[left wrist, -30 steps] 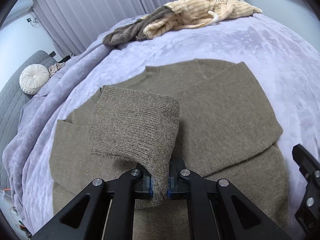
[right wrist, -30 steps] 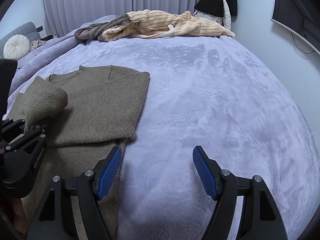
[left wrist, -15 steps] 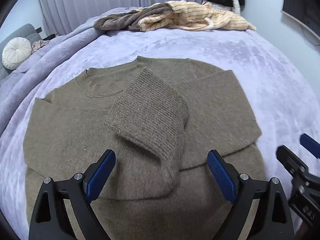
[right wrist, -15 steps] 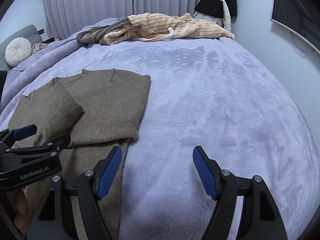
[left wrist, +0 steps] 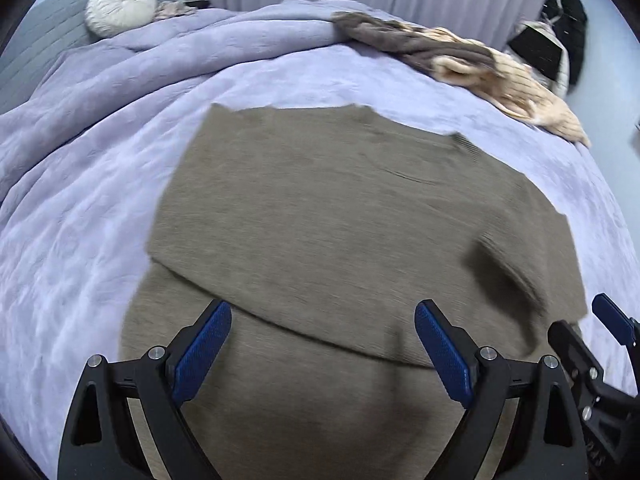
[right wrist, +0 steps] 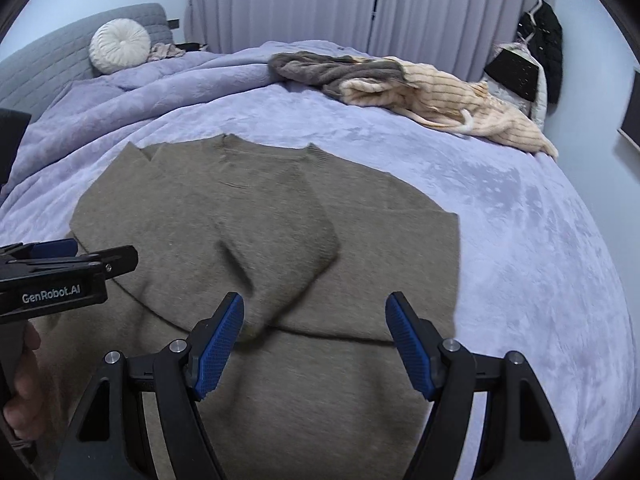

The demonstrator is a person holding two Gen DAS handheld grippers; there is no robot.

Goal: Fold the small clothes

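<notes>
The brown sweater (right wrist: 248, 216) lies flat on the bed (right wrist: 520, 240), in the near half of the purple cover, with its neck opening pointing to the far side, toward the pile of other clothes (right wrist: 400, 88). You can judge the folding as partly done: both sleeves are already turned in over the chest, and one cuff (right wrist: 280, 264) lies across the middle of the sweater, a little bunched. The lower body of the sweater, the part nearest to you, is not yet folded up, so this step remains, and after it the garments in the pile probably wait too. Your left hand-held gripper (left wrist: 322, 354) hovers over the lower part of the sweater with its jaws spread wide and nothing between them. Your right hand-held gripper (right wrist: 314, 346) is also spread and empty, above the same lower part, just below the cuff. No box, basket or other container shows in either view, so nothing can be said about contents. A round white cushion (right wrist: 120, 51) rests on the grey headboard (right wrist: 48, 68), far beyond the sweater on its left side. The left view is blurred, so fine details of the knit there are not clear.
</notes>
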